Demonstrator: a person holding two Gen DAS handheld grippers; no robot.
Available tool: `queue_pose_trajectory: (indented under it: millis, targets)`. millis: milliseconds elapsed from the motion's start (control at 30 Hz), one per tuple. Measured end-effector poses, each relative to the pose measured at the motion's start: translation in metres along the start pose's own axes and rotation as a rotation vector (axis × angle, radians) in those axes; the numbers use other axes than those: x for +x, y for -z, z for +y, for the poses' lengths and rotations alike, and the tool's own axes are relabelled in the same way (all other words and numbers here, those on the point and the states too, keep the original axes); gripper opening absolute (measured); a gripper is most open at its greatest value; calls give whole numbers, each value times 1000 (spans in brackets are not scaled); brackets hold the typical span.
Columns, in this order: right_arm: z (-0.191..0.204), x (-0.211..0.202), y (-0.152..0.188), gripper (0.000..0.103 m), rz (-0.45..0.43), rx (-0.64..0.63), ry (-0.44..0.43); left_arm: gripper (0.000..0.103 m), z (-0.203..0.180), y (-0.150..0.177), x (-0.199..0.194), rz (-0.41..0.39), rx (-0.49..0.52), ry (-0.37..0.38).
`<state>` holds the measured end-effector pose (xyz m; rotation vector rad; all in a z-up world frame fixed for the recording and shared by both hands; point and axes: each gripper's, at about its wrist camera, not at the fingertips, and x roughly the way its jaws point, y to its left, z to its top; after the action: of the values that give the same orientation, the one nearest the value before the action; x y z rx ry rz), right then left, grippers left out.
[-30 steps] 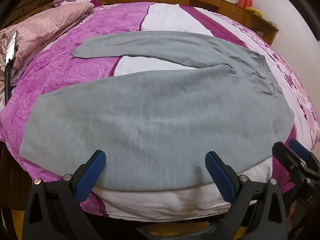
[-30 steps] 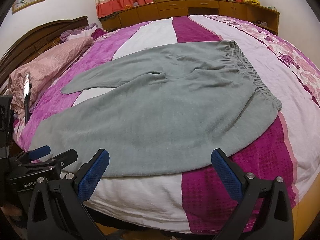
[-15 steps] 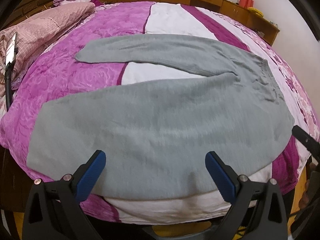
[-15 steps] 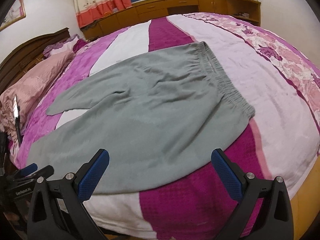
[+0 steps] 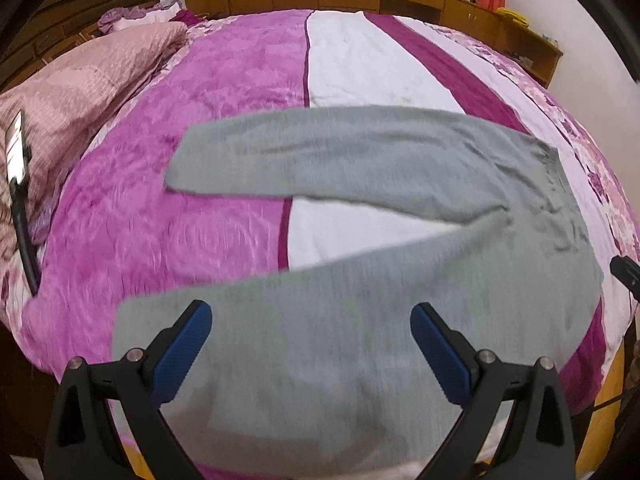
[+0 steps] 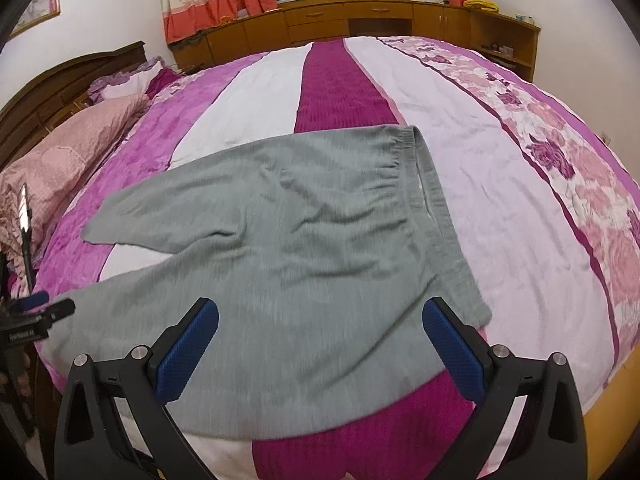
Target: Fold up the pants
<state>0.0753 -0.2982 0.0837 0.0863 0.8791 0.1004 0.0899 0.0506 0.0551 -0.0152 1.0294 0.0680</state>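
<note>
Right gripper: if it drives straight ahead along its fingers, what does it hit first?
Most likely the grey pants lying flat on the bed: the right gripper, jaws open, points at the seat area near the waistband. Depth unclear.

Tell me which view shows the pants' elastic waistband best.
The right wrist view: the waistband runs clearly along the pants' right edge, gathers visible. The left wrist view shows it blurred and compressed near the frame's right side.

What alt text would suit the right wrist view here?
Grey pants lie flat and unfolded on a pink-and-purple striped bed, waistband to the right, legs spread leftward. The open right hand-held gripper hovers over the near edge; the left hand-held gripper shows at far left.
</note>
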Motion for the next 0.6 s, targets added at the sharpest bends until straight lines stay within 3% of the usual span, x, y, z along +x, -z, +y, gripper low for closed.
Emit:
queue_pose_trajectory:
  millis: [600]
  targets:
    - [-10, 88, -110, 99, 82, -85, -22, 101, 41, -120, 79, 30, -47, -17]
